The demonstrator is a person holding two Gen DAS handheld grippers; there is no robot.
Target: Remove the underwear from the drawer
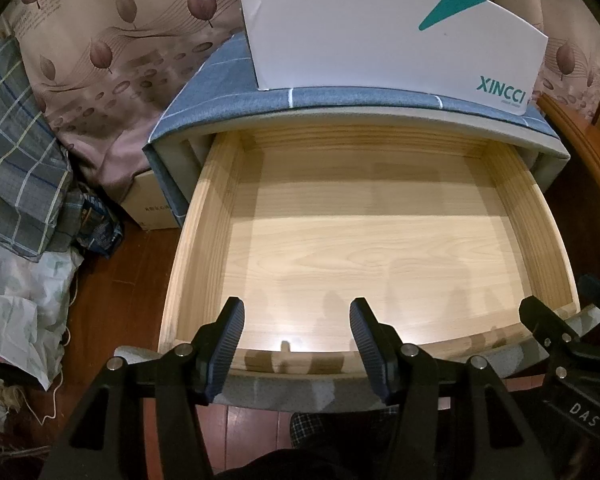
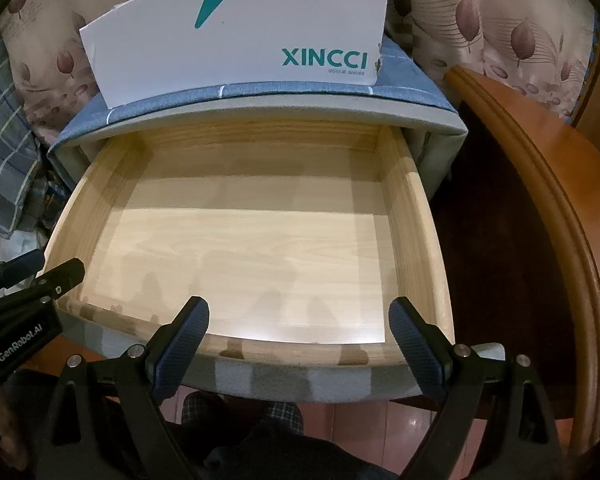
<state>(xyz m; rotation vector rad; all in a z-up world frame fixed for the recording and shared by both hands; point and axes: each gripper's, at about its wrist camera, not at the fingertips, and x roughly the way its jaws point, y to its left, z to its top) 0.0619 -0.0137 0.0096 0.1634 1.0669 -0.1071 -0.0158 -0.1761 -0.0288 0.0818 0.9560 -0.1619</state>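
My left hand-held gripper [image 1: 297, 344] hung with fingers apart, holding nothing, over the drawer [image 1: 380, 240] front at the bottom of the frame. My right hand-held gripper [image 2: 299, 344] gaped wider, also holding nothing. No underwear showed in the drawer. A white box [image 2: 236, 36] at the top read "XINCCI".
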